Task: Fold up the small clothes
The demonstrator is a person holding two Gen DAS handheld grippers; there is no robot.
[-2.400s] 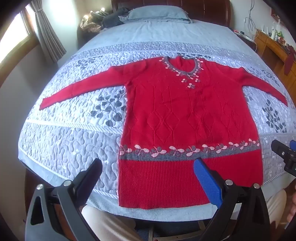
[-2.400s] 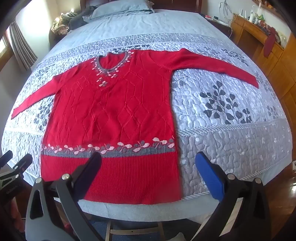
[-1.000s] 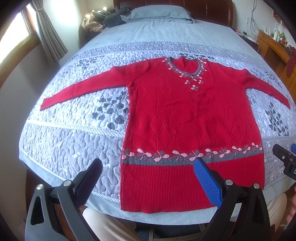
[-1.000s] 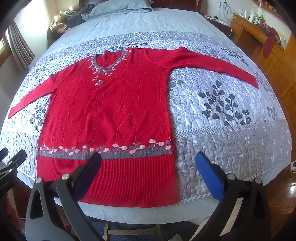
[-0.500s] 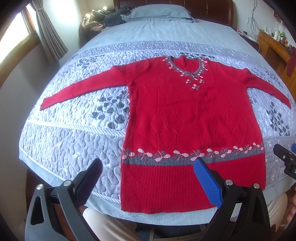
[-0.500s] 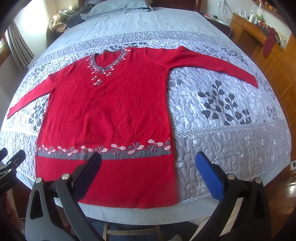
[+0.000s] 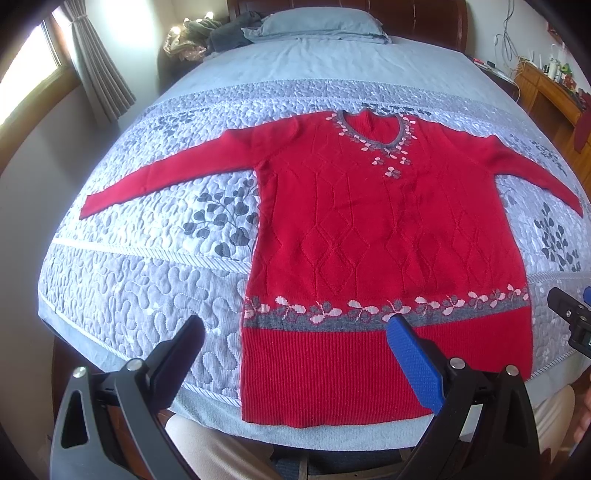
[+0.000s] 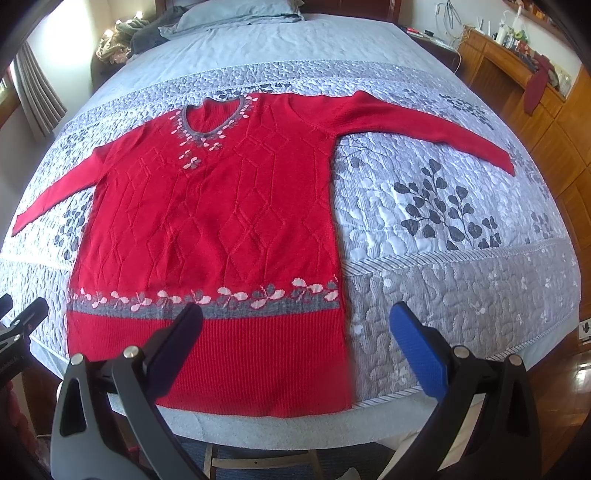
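A red knit sweater (image 7: 376, 236) lies flat, front up, on the bed with both sleeves spread out; it also shows in the right wrist view (image 8: 221, 221). It has a grey V-neck with pink flowers and a grey flowered band above the ribbed hem. My left gripper (image 7: 295, 332) is open and empty, hovering above the hem's left corner. My right gripper (image 8: 295, 325) is open and empty, hovering above the hem's right corner. The right gripper's tip shows at the left view's right edge (image 7: 569, 317).
The bed carries a grey quilted cover (image 7: 147, 280) with leaf prints and a pillow (image 7: 317, 18) at the head. A window with a curtain (image 7: 99, 62) stands on the left. A wooden dresser (image 8: 524, 74) with clutter runs along the right.
Both grippers have drifted slightly; the sweater sits a little lower in the left view and further left in the right view. The jaws stay open and the sweater has not moved.
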